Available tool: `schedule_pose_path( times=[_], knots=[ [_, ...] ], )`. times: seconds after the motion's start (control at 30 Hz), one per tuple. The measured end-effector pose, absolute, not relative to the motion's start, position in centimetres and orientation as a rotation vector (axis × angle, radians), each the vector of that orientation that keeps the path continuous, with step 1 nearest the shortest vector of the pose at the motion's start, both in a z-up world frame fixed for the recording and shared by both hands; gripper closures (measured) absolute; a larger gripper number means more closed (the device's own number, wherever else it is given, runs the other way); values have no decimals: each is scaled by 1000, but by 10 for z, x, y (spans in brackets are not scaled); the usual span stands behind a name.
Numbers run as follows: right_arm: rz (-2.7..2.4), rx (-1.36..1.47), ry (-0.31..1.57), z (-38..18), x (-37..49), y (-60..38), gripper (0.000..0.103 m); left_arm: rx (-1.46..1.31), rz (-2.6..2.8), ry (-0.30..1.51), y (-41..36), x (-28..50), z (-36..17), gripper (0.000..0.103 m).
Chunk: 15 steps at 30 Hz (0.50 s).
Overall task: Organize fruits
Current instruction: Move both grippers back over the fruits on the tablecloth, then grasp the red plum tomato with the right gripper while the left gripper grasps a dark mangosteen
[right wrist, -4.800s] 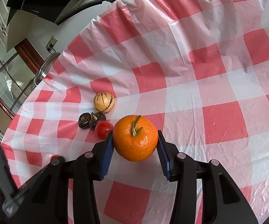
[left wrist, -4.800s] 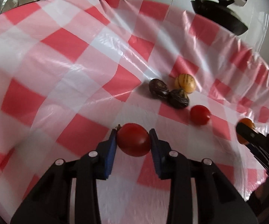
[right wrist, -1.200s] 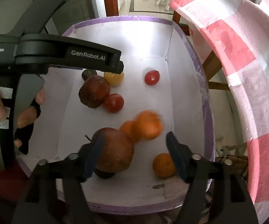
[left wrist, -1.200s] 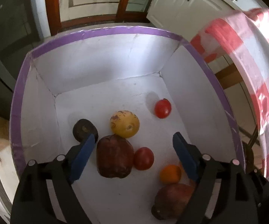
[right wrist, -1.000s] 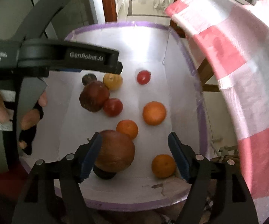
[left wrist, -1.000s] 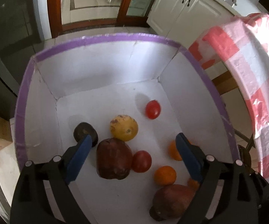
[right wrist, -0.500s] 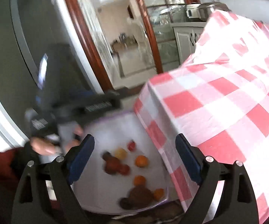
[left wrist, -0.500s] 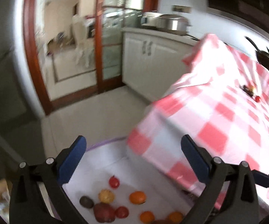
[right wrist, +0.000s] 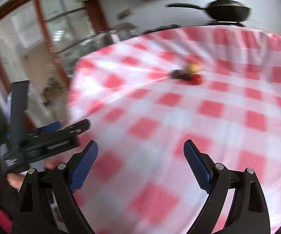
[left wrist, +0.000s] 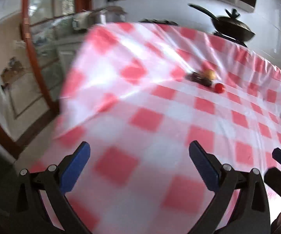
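Far off on the red-and-white checked tablecloth lies a small cluster of fruit: a yellow round fruit, dark fruits and a red tomato. The right wrist view shows the same yellow fruit, dark fruits and tomato. My left gripper is open and empty over the near part of the cloth. My right gripper is open and empty too. The left gripper's body shows at the left of the right wrist view, held by a hand.
A black lidded pan stands beyond the table's far edge. Left of the table are a wood-framed glass door and white cabinets. The table's left edge drops away toward the floor. Both views are motion-blurred.
Both grippers have swung up from the white fruit box to over the table; the box has left both views. The jaws stand wider than a second ago, both empty.
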State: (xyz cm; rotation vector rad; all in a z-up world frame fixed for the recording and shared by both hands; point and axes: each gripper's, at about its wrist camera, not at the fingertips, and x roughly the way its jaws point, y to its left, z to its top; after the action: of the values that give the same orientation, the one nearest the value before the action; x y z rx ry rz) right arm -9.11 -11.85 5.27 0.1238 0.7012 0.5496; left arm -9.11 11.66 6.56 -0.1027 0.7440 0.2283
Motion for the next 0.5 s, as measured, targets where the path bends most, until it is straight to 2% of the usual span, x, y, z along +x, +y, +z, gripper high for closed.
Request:
schedule_pose_path(
  times=[0.2, 0.5],
  knots=[
    [387, 106, 758, 24, -21, -160, 16, -112, 157, 780, 77, -23, 39, 2],
    [326, 142, 856, -4, 82, -167, 16, -188, 133, 839, 84, 20, 19, 2]
  ],
)
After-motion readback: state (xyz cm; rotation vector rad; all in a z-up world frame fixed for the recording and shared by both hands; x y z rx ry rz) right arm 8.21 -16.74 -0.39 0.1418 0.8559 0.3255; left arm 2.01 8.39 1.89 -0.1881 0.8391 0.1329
